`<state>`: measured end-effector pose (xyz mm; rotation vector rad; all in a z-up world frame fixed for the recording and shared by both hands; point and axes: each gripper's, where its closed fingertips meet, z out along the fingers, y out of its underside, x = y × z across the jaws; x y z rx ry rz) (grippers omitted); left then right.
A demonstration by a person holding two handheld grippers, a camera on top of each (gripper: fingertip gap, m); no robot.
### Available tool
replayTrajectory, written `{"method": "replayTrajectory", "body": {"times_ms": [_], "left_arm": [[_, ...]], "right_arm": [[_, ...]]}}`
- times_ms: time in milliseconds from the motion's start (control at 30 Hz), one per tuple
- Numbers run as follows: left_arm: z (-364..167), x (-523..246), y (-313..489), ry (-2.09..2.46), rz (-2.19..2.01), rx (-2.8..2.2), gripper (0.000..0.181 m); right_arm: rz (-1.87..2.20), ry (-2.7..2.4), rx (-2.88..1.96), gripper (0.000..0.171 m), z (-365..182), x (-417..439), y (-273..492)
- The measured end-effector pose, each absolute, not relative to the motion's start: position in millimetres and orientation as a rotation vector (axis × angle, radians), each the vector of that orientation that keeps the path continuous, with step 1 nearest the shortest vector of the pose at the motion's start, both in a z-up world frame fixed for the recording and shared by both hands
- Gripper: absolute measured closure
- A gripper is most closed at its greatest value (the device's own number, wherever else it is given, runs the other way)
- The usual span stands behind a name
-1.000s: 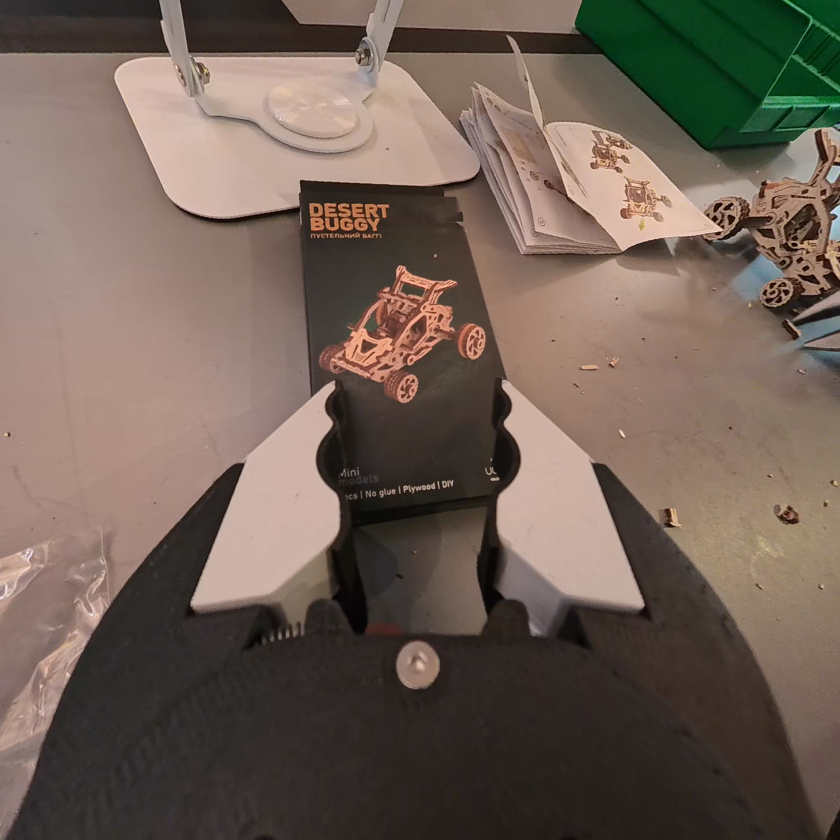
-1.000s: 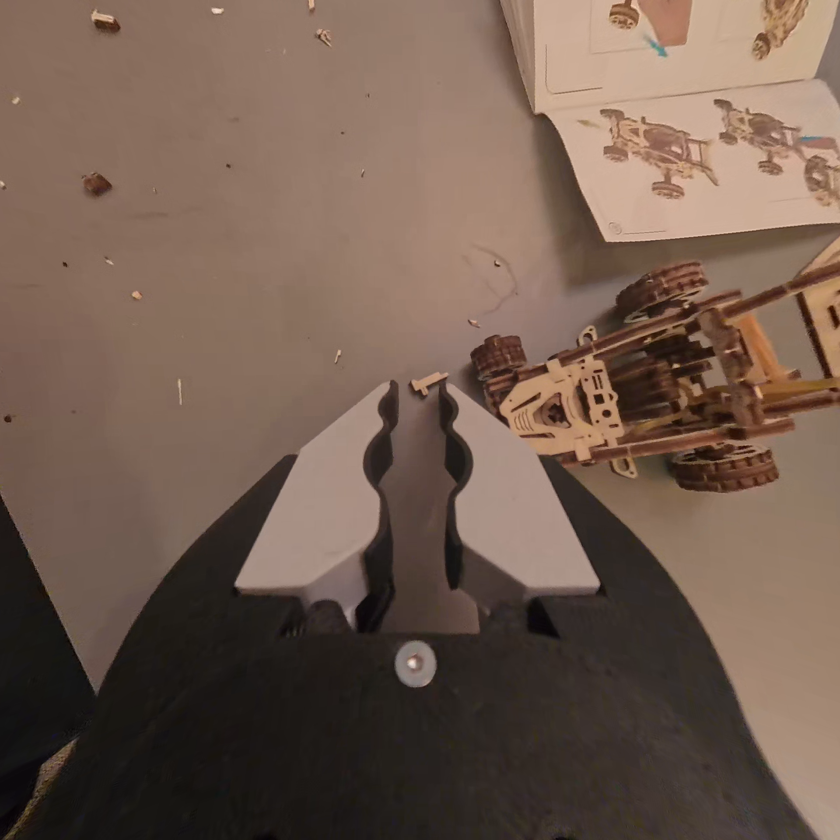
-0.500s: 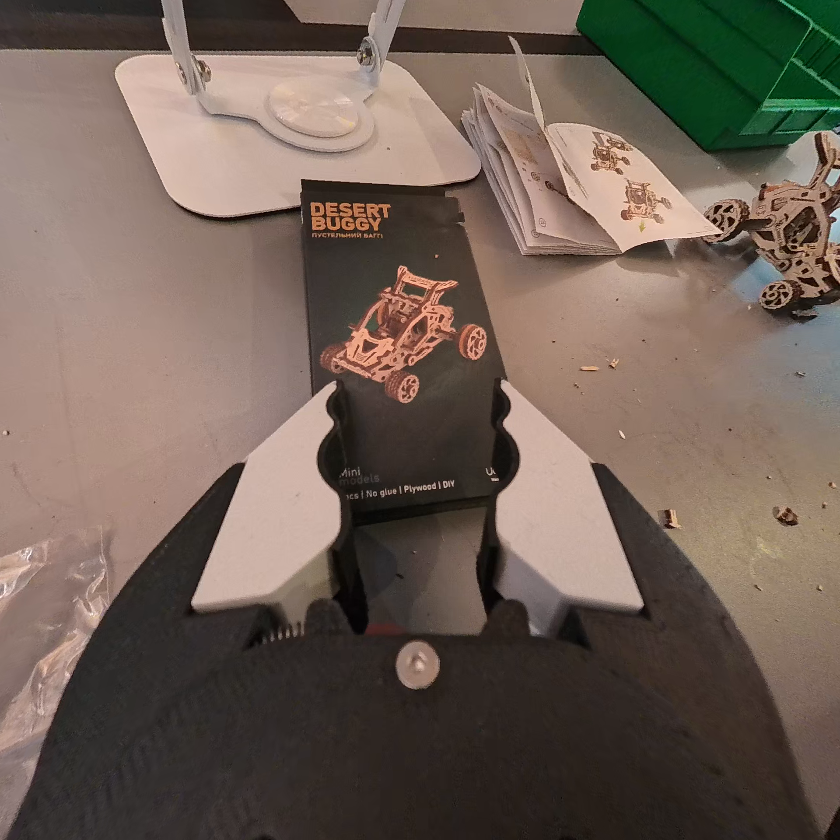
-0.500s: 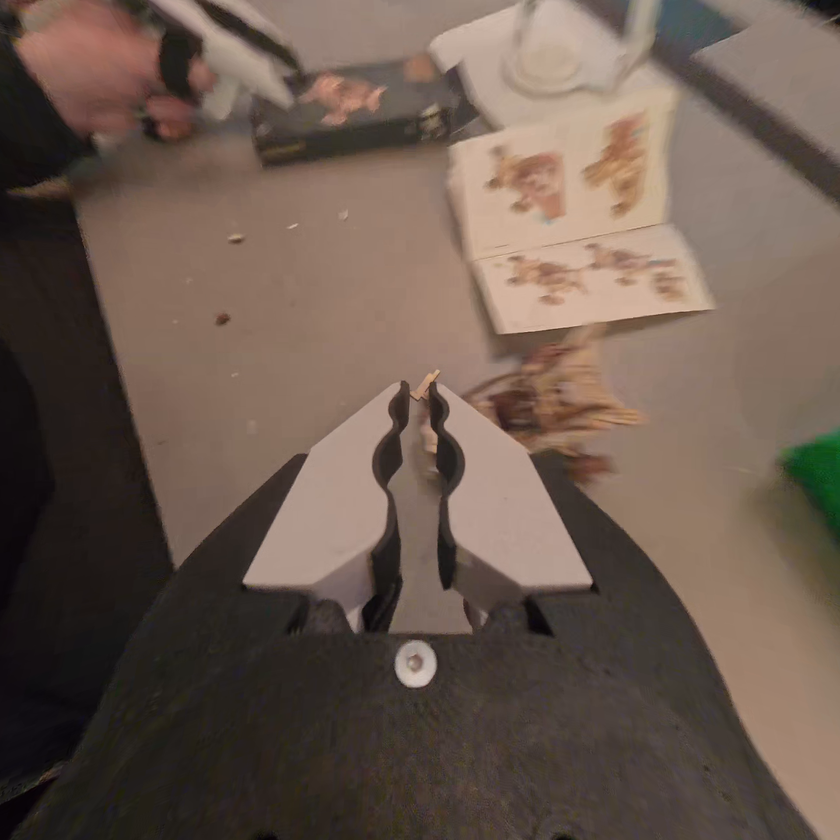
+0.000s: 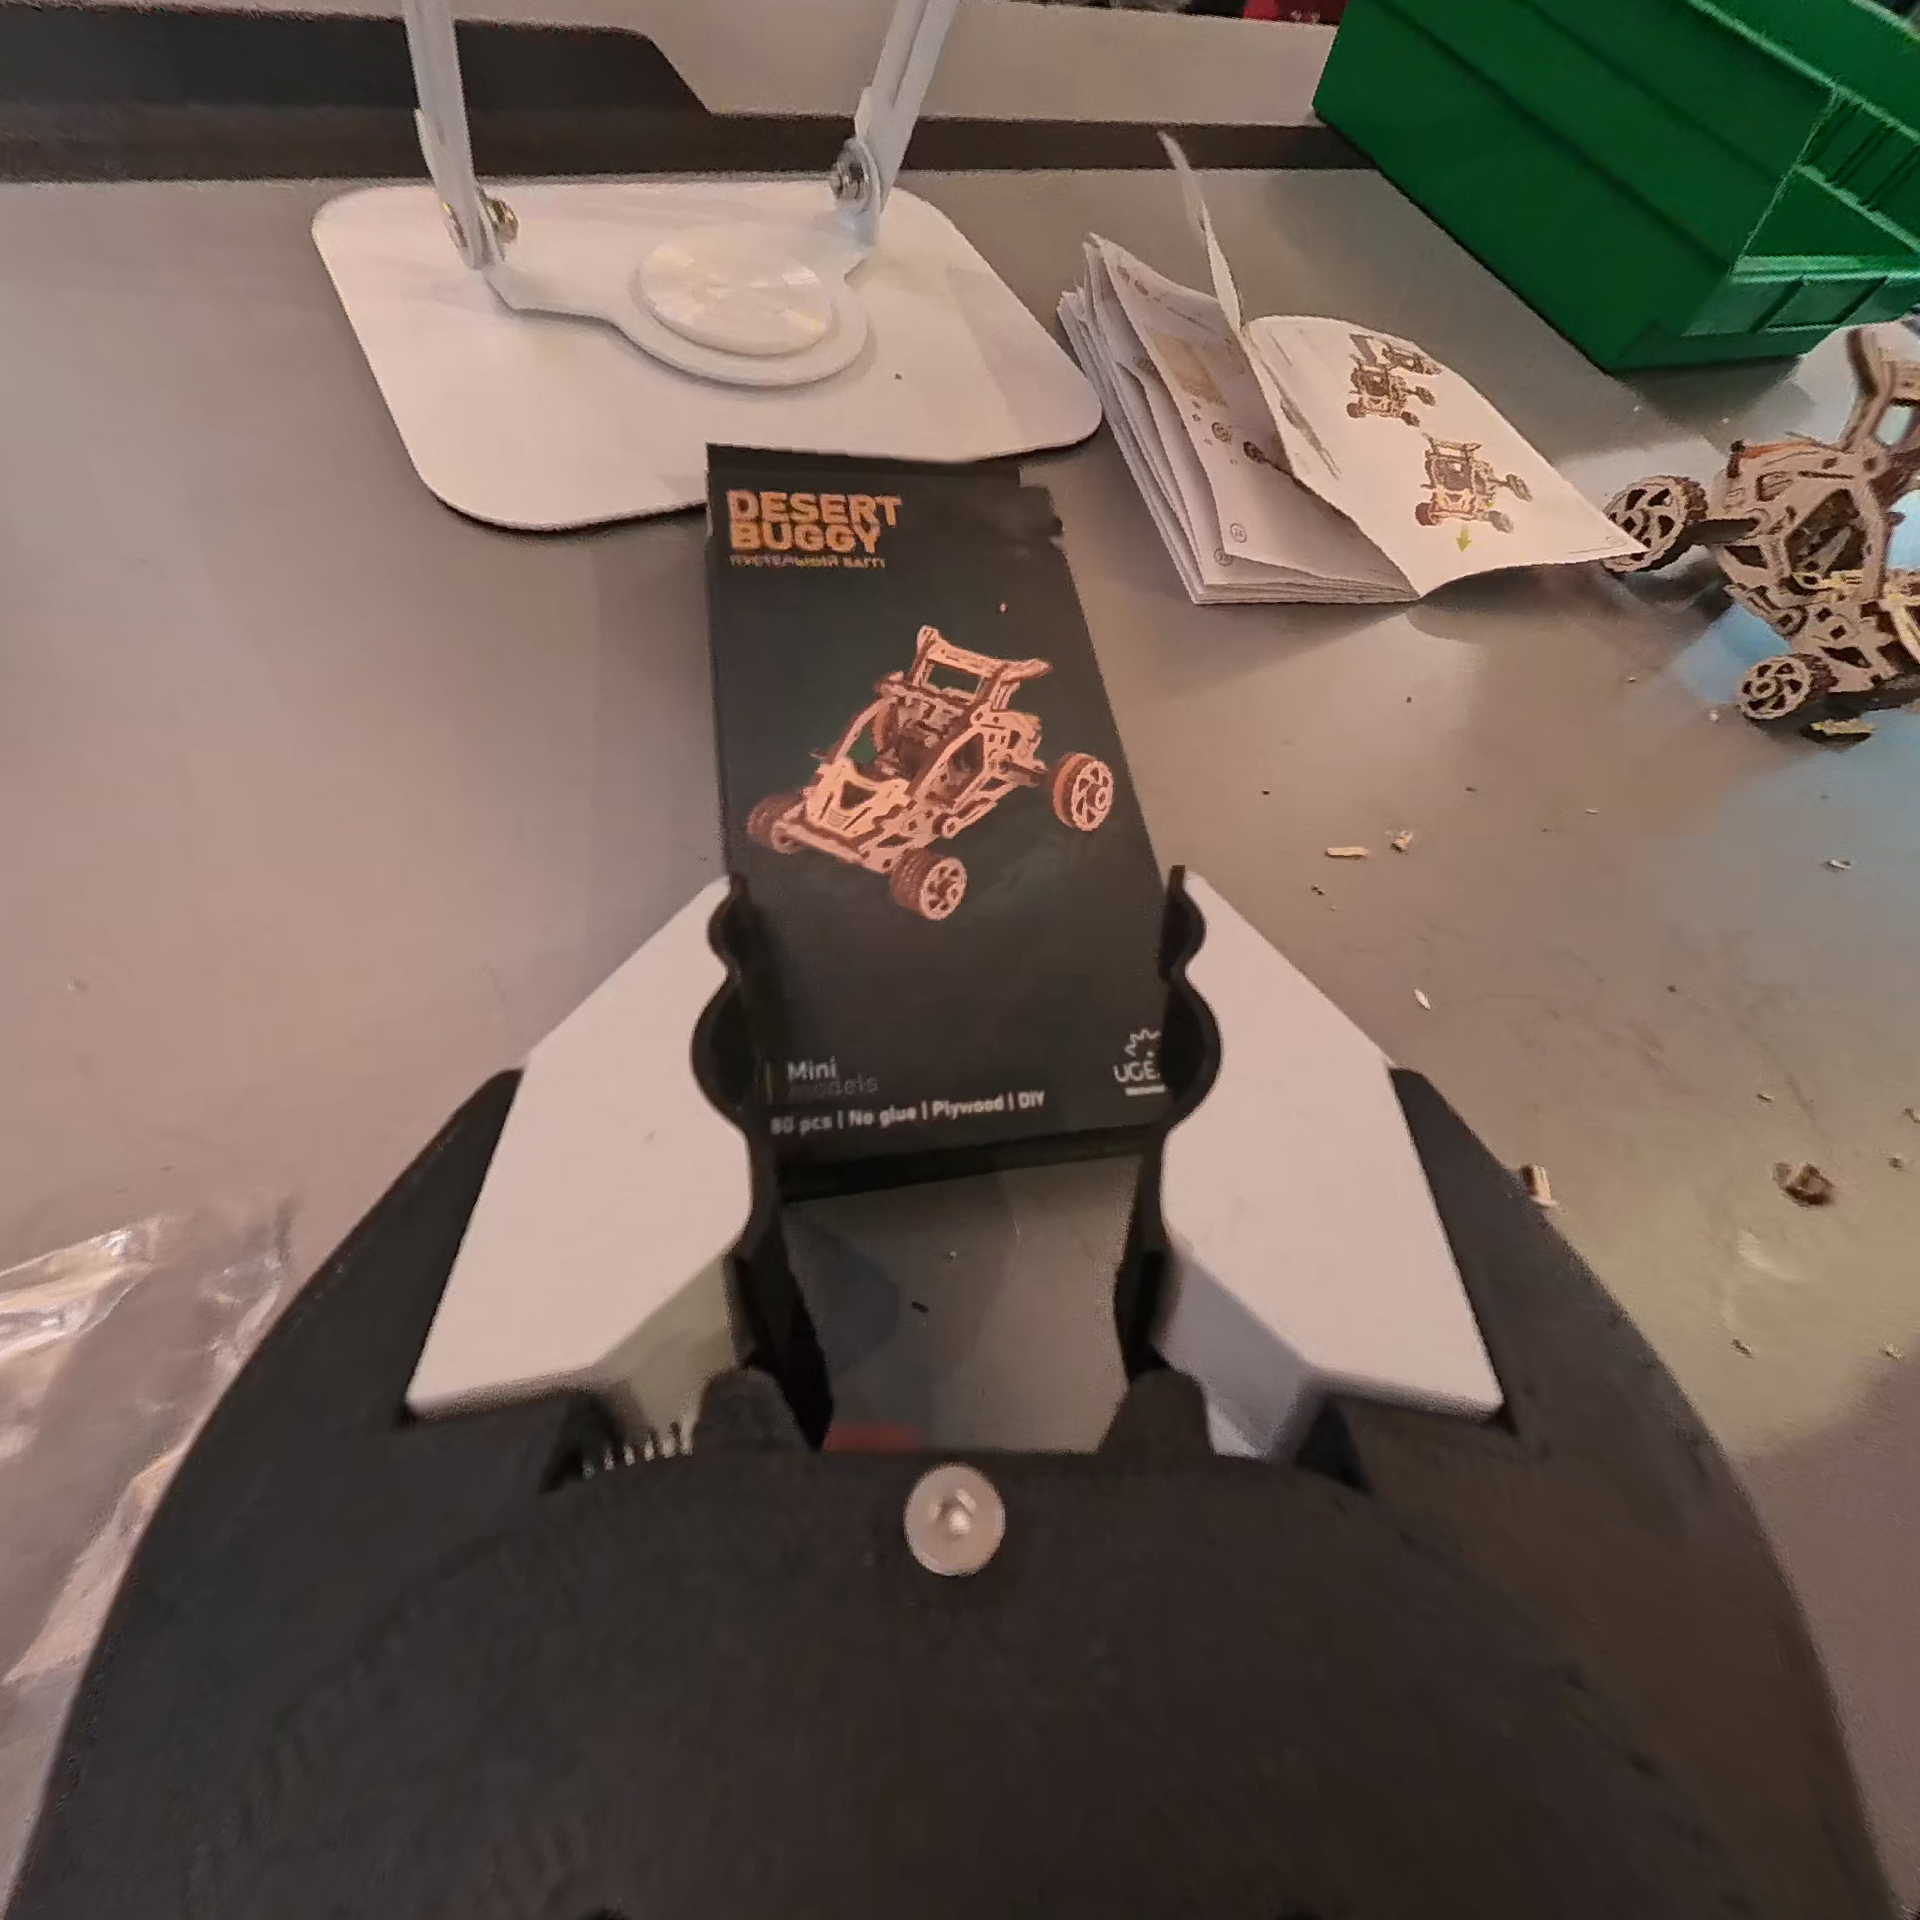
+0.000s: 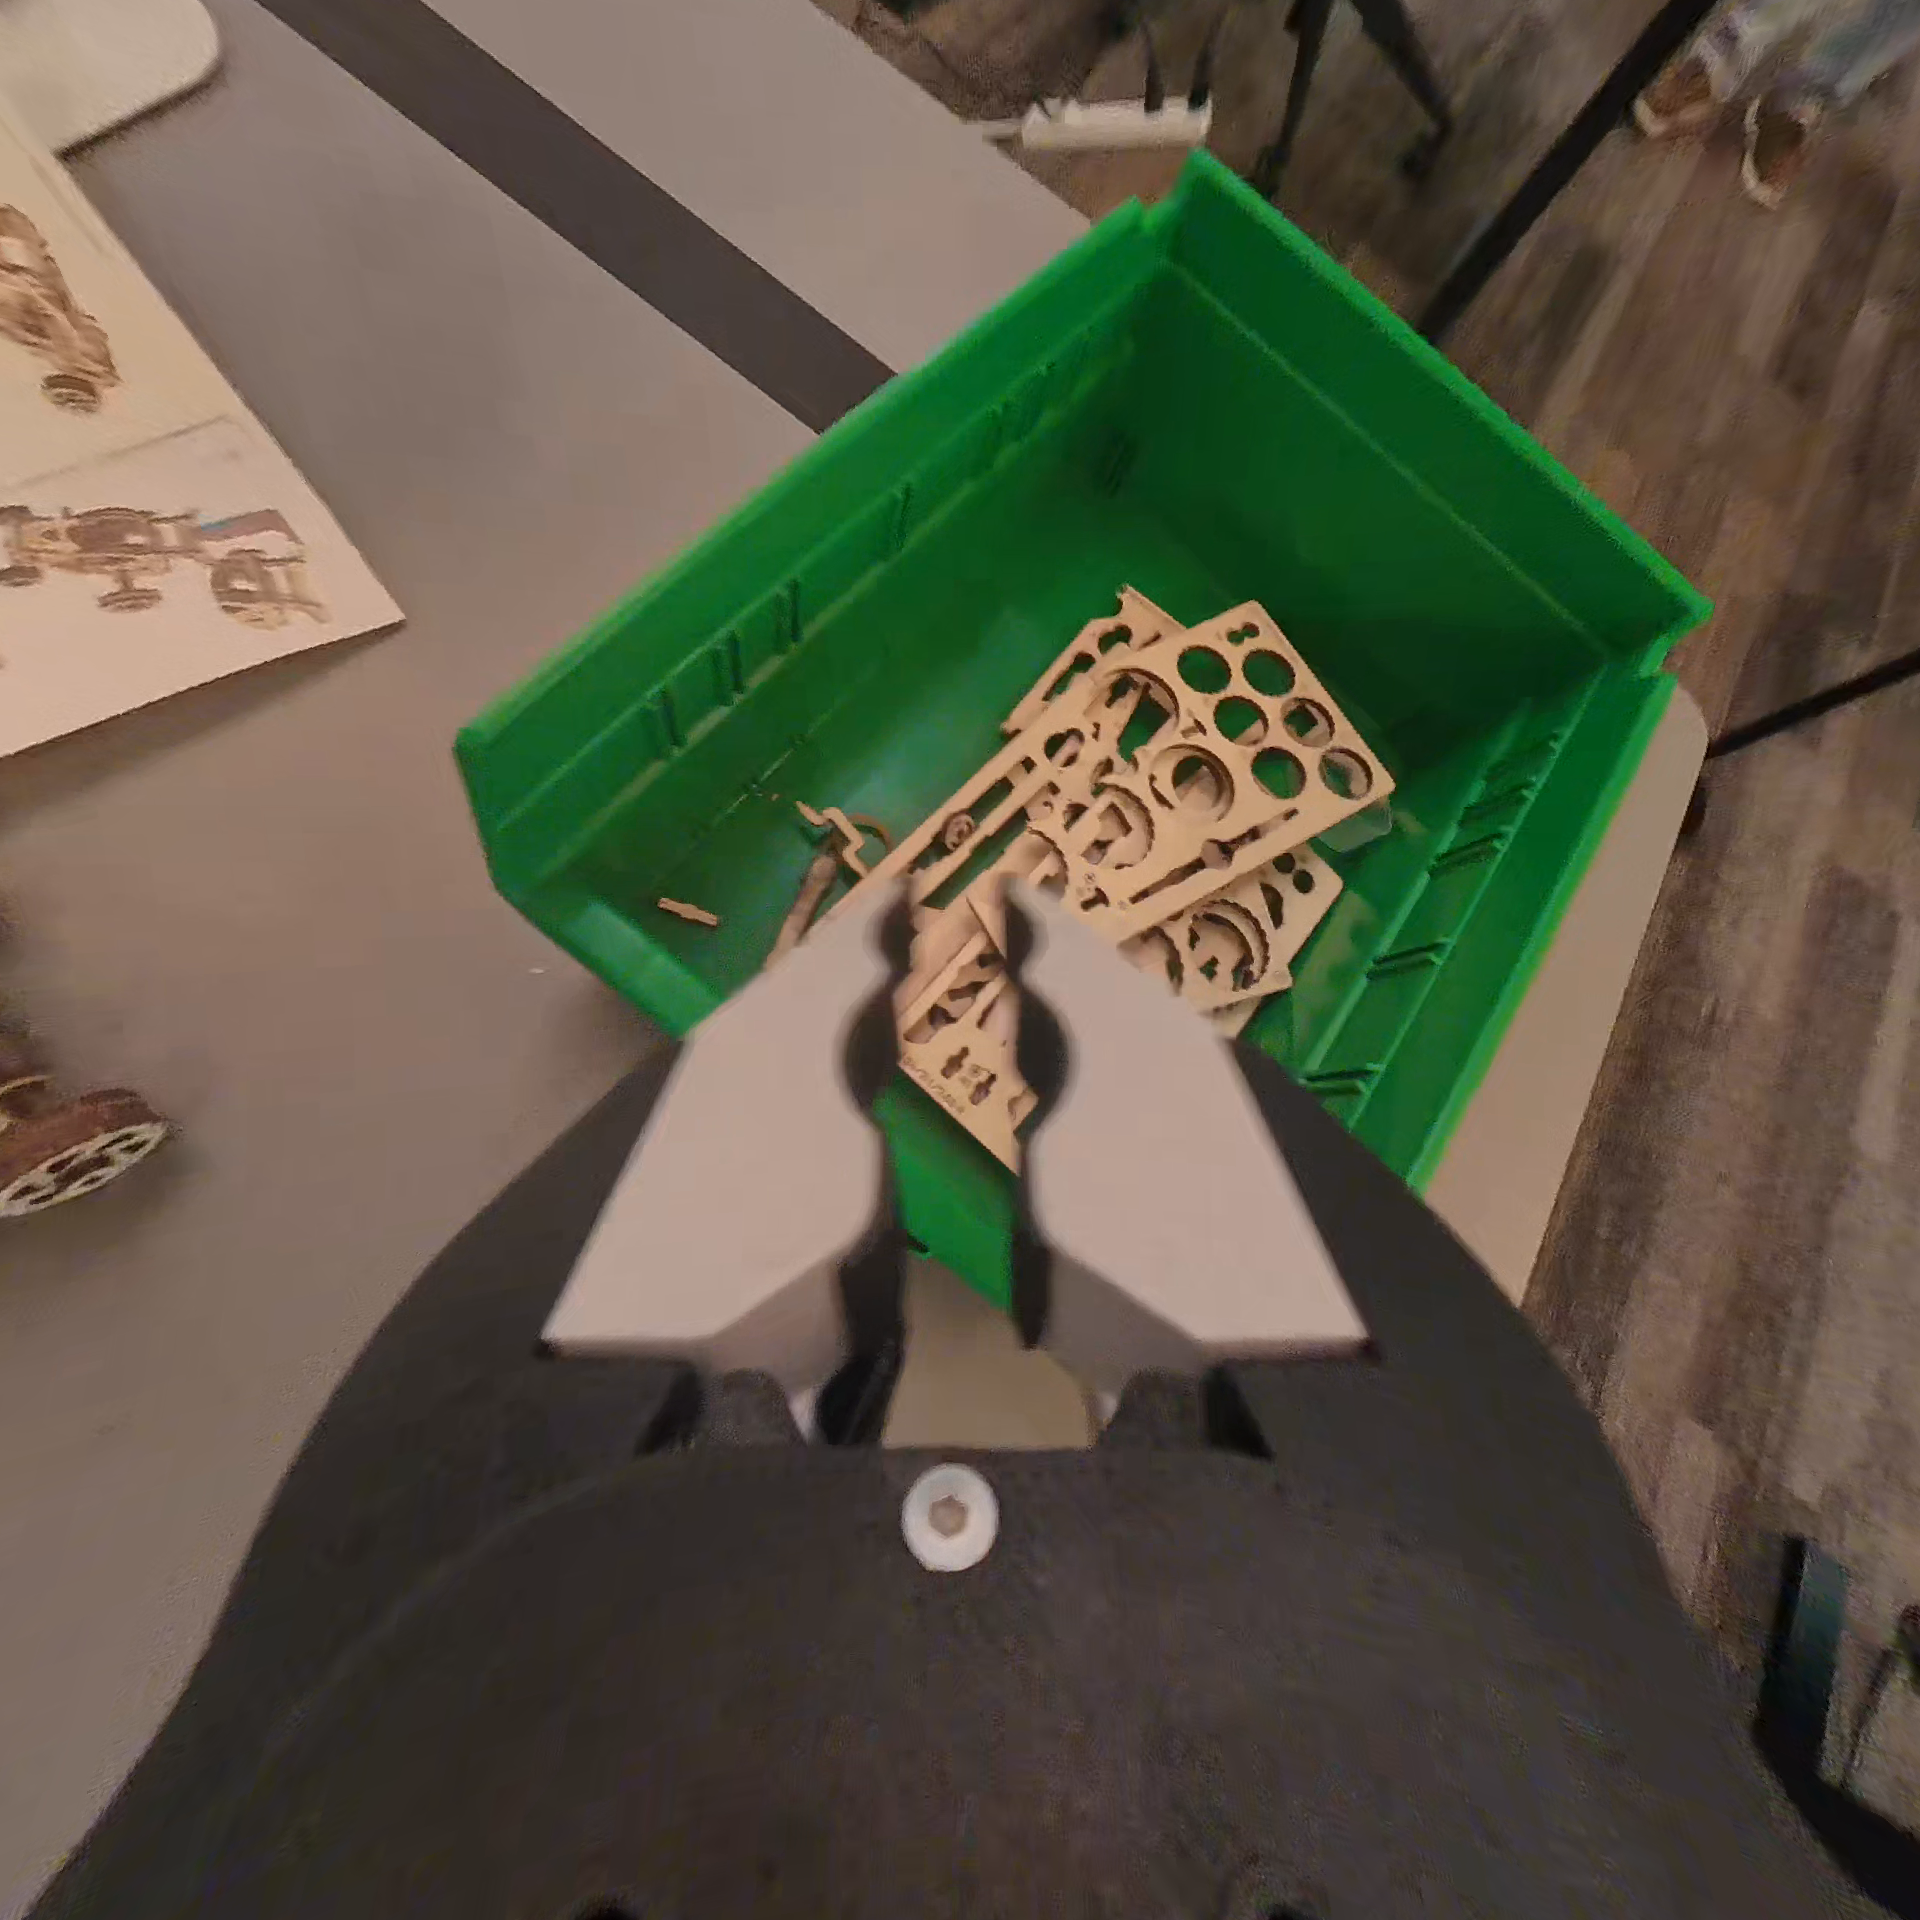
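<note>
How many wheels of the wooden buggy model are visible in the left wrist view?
3. On the wooden buggy model at the right edge: one upper left, one lower front, one behind the body. A fourth may be hidden.

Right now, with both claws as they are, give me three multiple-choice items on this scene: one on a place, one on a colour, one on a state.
1. Where do the punched wooden sheets lie?
A. on the booklet
B. in the green bin
C. on the box

2. What colour is the box that the left claw frames?
A. black
B. white
C. green

3. How is the booklet on the table?
A. shut flat
B. open, with pages fanned up
C. rolled into a tube

Key:
1 B, the sheets rest on the bin's floor inside its walls.
2 A, the box face is black with a tan car picture.
3 B, one page lies spread and others stand up.
</note>
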<state>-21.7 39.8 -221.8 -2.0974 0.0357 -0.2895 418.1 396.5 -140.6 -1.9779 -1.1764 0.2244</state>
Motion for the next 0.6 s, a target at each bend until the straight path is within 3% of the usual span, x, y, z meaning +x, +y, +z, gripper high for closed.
{"method": "replayTrajectory", "body": {"times_ms": [33, 200, 300, 600], "left_arm": [[-217, -22, 38, 0.044, -0.260, -2.078, 0.104], [-158, 21, 43, 0.300, -0.052, -1.966, 0.106], [-143, 86, 59, 0.448, -0.213, -1.924, 0.109], [-185, 241, 110, 0.841, -0.571, -1.944, 0.110]], "right_arm": [[0.228, -1.190, -1.945, 0.171, -139, 417, 390], [0.512, -1.349, -1.857, 0.164, -136, 390, 298], [0.753, -1.492, -1.815, 0.161, -151, 365, 217], [1.004, -1.486, -1.886, 0.160, -212, 348, 155]]}}
